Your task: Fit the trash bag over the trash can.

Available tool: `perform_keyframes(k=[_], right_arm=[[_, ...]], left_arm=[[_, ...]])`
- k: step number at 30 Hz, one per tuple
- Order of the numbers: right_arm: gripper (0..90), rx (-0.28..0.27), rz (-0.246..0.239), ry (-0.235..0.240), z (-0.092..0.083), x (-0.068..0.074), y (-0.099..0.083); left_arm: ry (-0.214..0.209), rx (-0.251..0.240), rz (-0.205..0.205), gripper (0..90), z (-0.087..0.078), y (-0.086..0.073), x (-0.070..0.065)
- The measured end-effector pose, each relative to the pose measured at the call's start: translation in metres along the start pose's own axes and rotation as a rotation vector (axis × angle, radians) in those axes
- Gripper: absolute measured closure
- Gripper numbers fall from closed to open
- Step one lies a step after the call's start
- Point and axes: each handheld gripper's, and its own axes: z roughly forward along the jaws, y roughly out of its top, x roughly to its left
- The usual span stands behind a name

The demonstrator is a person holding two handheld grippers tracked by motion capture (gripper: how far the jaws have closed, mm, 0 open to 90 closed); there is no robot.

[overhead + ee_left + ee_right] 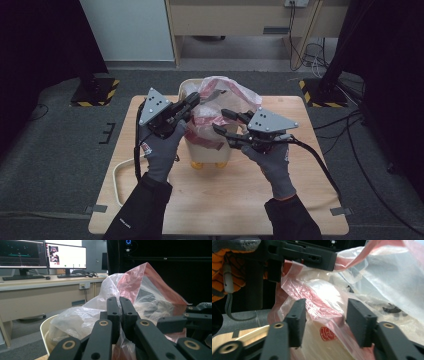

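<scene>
While the bag (220, 107) sits in the bin (207, 150) near the far edge of the table (225, 210), most of the bare wood lies on the near side of the bin, between it and the person's sleeves, with narrower strips open to either side. One bin, one clear-and-red plastic bag and two grippers can be counted. Left of the bin, the left gripper (192, 102) has its jaws pressed together on a fold of the bag's film, as the left gripper view shows (119, 312). Right of the bin, the right gripper (225, 122) stands about half open; in its own view (325, 317) the jaws straddle a bunched red-striped fold of the bag without pressing on it. A round red mark (326, 333) shows through the film there, too blurred to read. Beyond the bin stands a desk (37, 290) with two monitors.
</scene>
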Motion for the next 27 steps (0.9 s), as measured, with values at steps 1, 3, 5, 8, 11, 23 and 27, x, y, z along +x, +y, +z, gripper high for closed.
perform_keyframes(k=[1,3,5,8,11,23,27], right_arm=[[58.7,0.005,-0.003,-0.001,0.000,0.000,0.000],[66.0,0.010,0.000,0.001,-0.001,-0.002,-0.001],[73.4,0.000,0.016,0.002,-0.003,-0.004,-0.002],[84.0,-0.017,0.042,-0.001,-0.008,-0.009,-0.003],[88.9,-0.029,0.051,-0.014,-0.015,-0.015,-0.003],[88.7,-0.058,0.100,-0.100,-0.043,-0.057,-0.001],[88.4,-0.064,0.130,-0.124,-0.049,-0.076,-0.006]], left_arm=[[0.001,0.000,-0.002,86.9,0.000,0.000,0.001],[0.003,-0.002,-0.002,86.9,-0.001,0.000,0.002],[0.006,-0.002,-0.004,87.0,-0.002,0.000,0.003],[0.009,-0.002,-0.008,86.9,-0.003,0.000,0.006],[0.013,0.001,-0.012,86.9,-0.004,-0.001,0.009],[0.064,0.021,-0.068,86.8,-0.007,-0.002,0.035],[0.078,0.035,-0.096,86.7,-0.010,-0.004,0.047]])
